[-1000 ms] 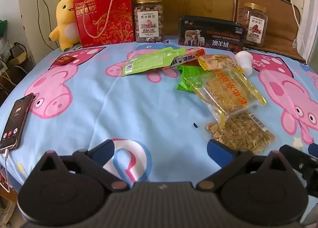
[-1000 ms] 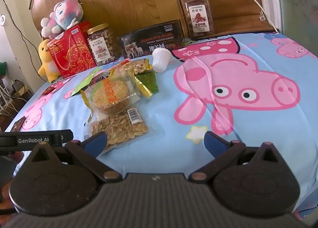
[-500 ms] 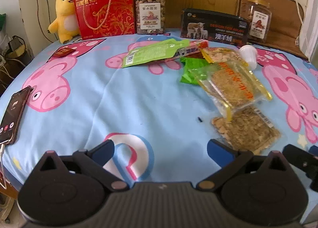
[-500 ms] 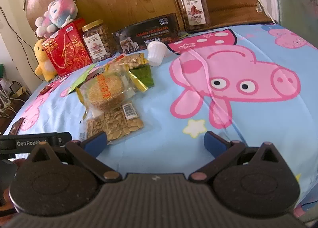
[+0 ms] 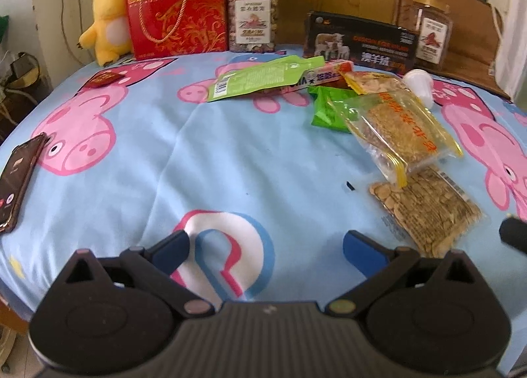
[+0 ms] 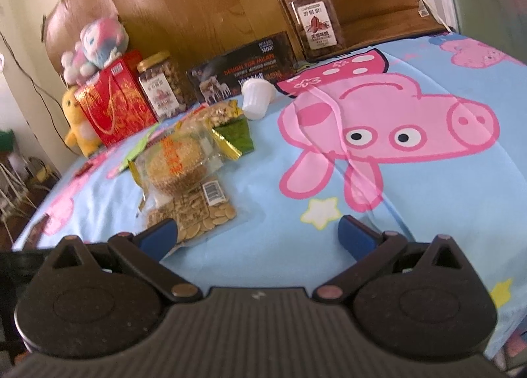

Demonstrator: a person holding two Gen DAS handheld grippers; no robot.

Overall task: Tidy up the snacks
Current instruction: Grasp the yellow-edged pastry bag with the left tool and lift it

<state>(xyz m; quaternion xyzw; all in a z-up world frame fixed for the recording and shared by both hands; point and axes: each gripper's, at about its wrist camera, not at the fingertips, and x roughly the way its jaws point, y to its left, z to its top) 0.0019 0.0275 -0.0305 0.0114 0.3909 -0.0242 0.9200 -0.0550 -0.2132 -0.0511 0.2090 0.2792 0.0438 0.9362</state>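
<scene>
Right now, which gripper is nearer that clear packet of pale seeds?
Probably the right gripper: the clear packet of pale seeds lies right at its left fingertip. From the open left gripper, the packet sits off to one side.

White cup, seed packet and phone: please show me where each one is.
white cup (image 6: pixel 258 98), right wrist view, on its side wall.
seed packet (image 5: pixel 428 210), left wrist view, on its middle.
phone (image 5: pixel 18 180), left wrist view, on its screen.

The phone (image 5: pixel 16 180) is cut off at the left edge (screen text unreadable).
</scene>
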